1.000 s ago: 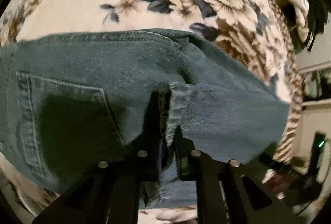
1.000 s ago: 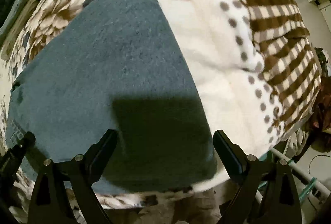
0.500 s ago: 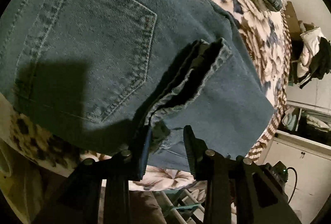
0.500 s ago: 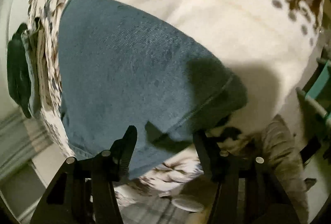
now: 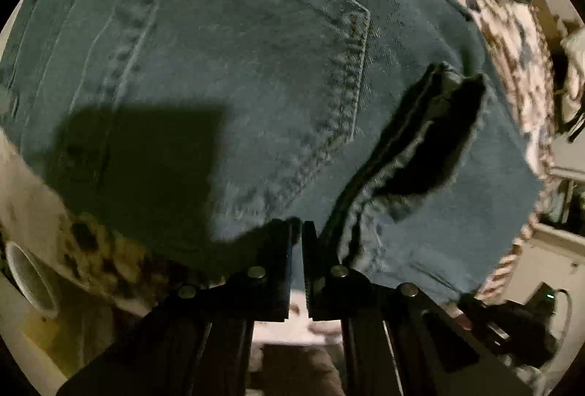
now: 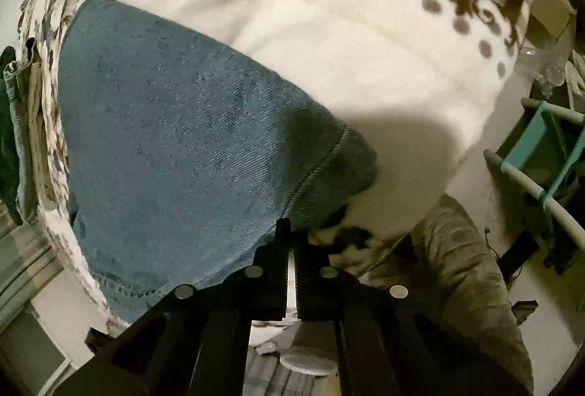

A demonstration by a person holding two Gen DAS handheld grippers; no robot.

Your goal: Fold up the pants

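Pants folded on blanket, near hem overhanging blanket edge, both grippers closed

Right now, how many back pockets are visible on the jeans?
1. The back pocket fills the upper middle of the left wrist view, on the jeans lying on the blanket. A second pocket may be hidden by the fold.

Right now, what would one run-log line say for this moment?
jeans: folded on blanket | left gripper: shut on near denim edge | right gripper: shut on hem corner | fold: unfinished
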